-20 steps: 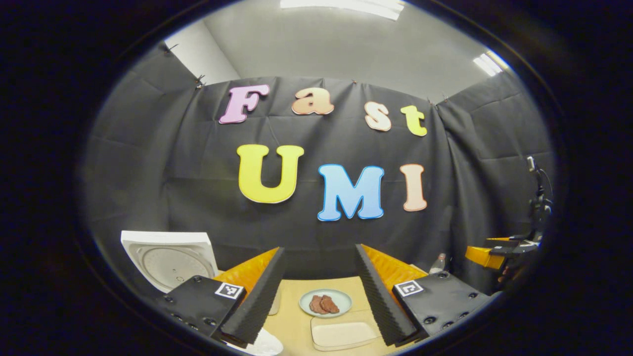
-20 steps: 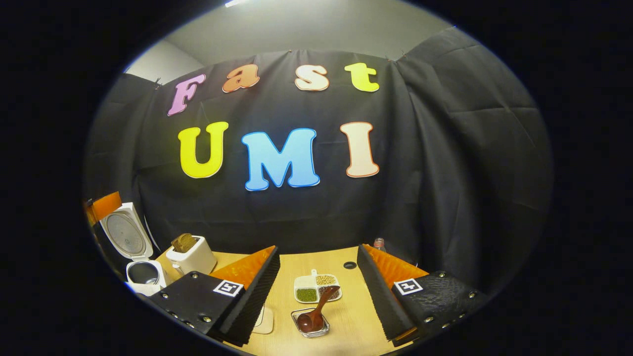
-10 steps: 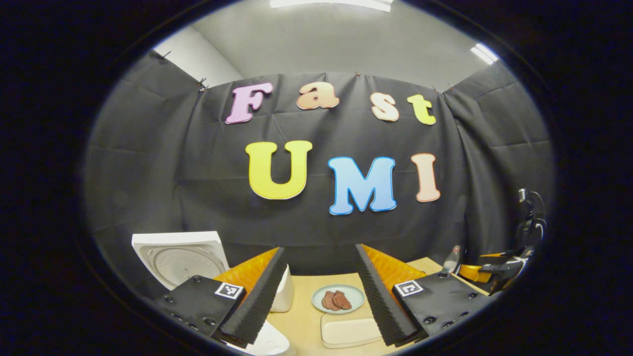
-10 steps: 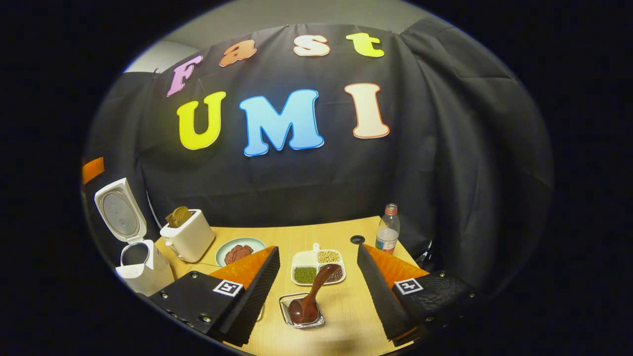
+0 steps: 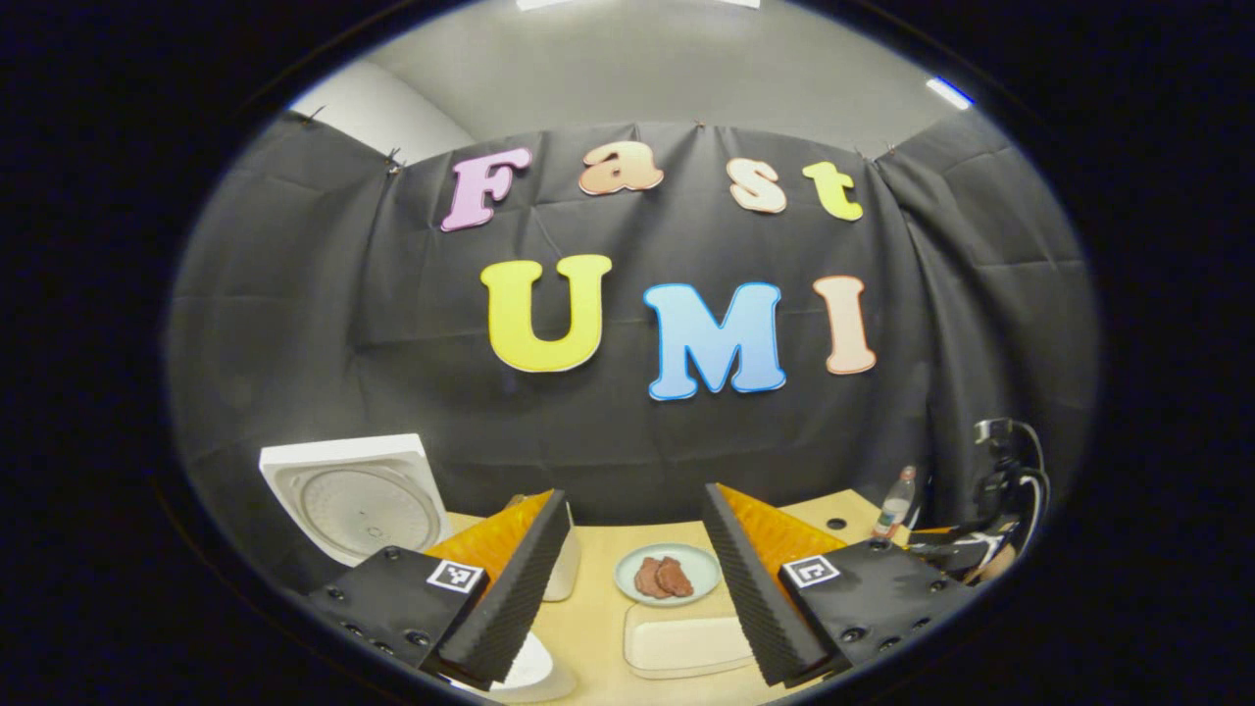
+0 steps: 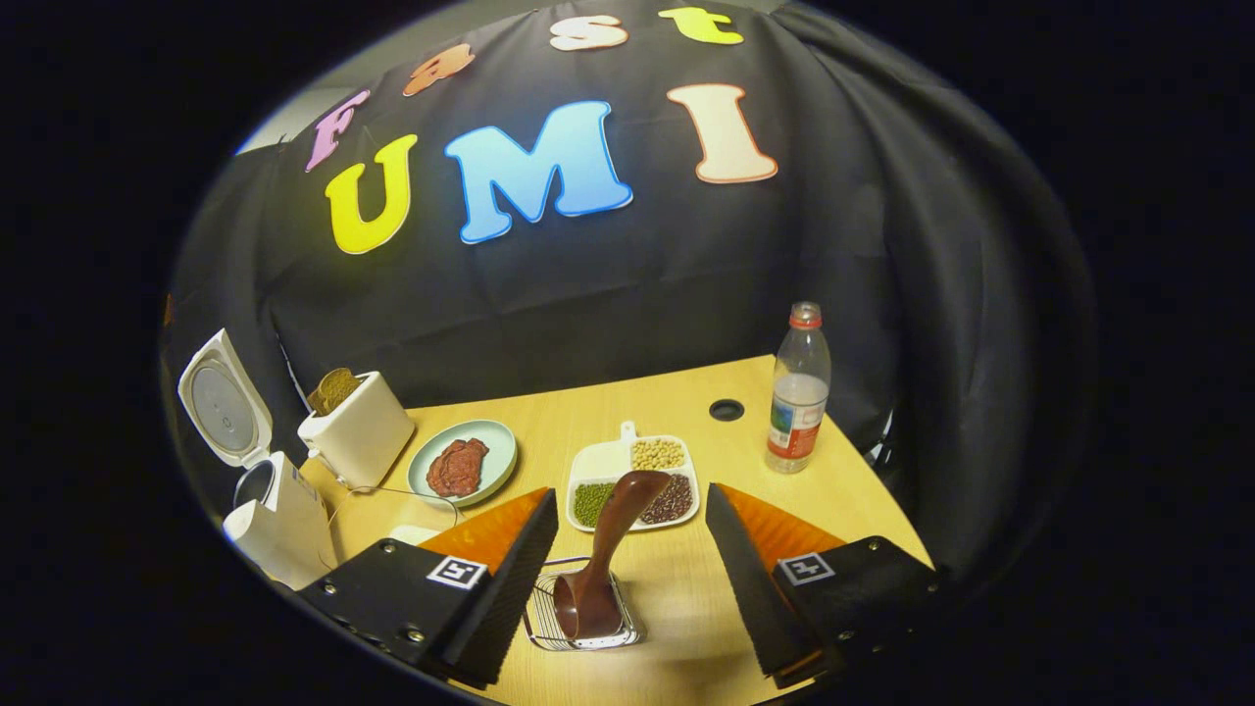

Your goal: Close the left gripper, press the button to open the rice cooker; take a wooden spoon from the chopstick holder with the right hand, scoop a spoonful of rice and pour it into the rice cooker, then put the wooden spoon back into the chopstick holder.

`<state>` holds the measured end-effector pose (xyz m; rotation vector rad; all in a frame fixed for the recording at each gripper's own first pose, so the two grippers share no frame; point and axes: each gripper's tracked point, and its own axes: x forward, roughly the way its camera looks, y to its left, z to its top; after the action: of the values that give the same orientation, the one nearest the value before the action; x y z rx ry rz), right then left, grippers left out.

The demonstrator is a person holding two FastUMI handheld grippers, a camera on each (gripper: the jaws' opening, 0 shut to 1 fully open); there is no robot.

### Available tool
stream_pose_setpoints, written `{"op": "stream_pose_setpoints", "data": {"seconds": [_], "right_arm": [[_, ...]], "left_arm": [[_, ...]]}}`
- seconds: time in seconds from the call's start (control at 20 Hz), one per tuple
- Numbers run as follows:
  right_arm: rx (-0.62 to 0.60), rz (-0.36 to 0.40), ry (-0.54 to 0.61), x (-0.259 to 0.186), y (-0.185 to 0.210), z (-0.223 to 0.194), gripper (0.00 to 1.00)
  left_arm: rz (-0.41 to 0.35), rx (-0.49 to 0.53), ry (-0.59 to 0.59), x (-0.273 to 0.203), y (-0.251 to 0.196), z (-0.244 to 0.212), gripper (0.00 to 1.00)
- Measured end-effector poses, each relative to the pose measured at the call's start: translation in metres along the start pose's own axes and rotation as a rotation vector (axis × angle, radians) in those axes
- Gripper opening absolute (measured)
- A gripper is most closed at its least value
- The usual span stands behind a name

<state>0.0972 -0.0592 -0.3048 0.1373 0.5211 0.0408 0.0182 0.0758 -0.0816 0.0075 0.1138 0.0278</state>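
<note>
The white rice cooker [image 6: 279, 520] stands at the table's left with its lid [image 6: 221, 397] up; the lid [image 5: 348, 495] also rises past my left gripper's left finger. A dark wooden spoon [image 6: 608, 544] stands bowl-down in a wire chopstick holder [image 6: 583, 623], its handle leaning up and right. My right gripper [image 6: 631, 493] is open above the holder, with the spoon's handle top between the fingers but not touched. Behind the spoon lies a white divided dish [image 6: 632, 469] with pale, green and dark grains. My left gripper [image 5: 632, 495] is open and holds nothing.
A white toaster [image 6: 358, 431] with bread stands by the cooker, and a green plate of meat [image 6: 461, 463] lies beside it. A plastic bottle [image 6: 799, 387] stands at the back right near a table hole [image 6: 726, 409]. A pale tray [image 5: 686, 642] lies below the left gripper. The other gripper [image 5: 966, 554] shows at right.
The right gripper view has tipped down and closed in over the spoon and holder, so more of the table shows. The left gripper drifted slightly. Both stay open.
</note>
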Motion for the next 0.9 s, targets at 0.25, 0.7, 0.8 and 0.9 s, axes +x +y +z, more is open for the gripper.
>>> {"op": "stream_pose_setpoints", "data": {"seconds": [0.25,0.7,0.8,0.9], "right_arm": [[0.016,0.053,0.051,0.032,0.004,-0.016,0.81],[0.060,0.109,0.046,0.028,0.022,-0.017,0.16],[0.027,0.119,0.031,0.018,0.035,-0.012,0.07],[-0.011,0.132,-0.003,0.008,0.044,-0.002,0.07]], "left_arm": [[0.047,0.009,0.016,-0.001,0.005,-0.004,0.99],[0.077,0.019,0.035,-0.001,0.014,-0.009,0.99],[0.067,0.016,0.033,0.000,0.014,-0.009,0.95],[0.057,0.010,0.029,0.001,0.013,-0.009,0.92]]}}
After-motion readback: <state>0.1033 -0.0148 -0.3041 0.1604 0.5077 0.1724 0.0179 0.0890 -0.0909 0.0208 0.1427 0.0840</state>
